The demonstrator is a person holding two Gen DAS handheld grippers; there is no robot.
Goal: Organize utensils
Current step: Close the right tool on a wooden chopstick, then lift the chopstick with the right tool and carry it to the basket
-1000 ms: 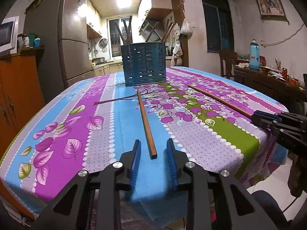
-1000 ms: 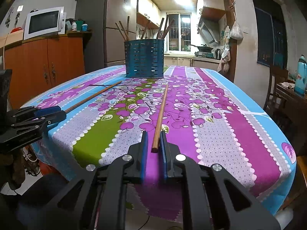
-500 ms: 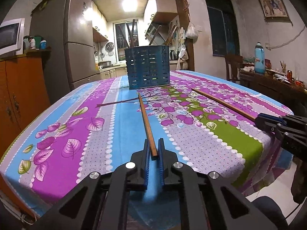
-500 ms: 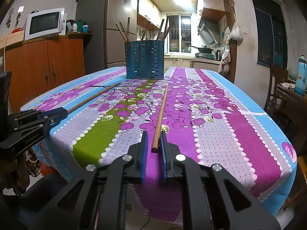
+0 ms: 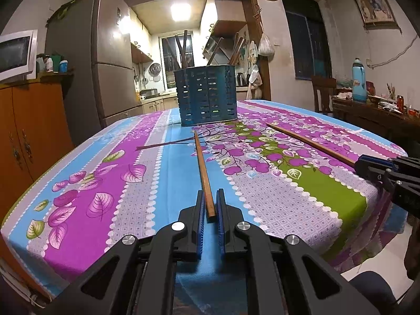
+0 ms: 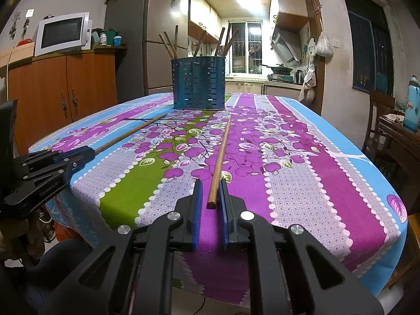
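So both claws are low at the near edge of the desk (image 5: 78, 210), pointing slightly down and across it toward the blue slotted holder (image 5: 207, 95) at the far end. The left claw (image 5: 210, 207) has its blue pads pinched in tight on the near end of a wooden chopstick (image 5: 202, 165); the jaws have just been closing and the stick sits right between them, gripped. That chopstick runs almost straight ahead along the blue stripe of the cloth, its far tip ending just short of the holder.

The right claw (image 6: 211, 197) is the same deal: narrow, clamped on the end of the second chopstick (image 6: 220, 155), which lies over the purple flower print and also aims at the holder. From each wrist view you can see the other claw off to the side, with its stick poking out of the front. They're well apart from each other, one on either side of the green patch.

Count: two claws, two chopsticks on the desk (one per claw), one holder. Sticking out of the holder's top I count about seven sticks (image 6: 170, 43) leaning different ways, though a couple overlap against the bright window so I can't swear to that number.
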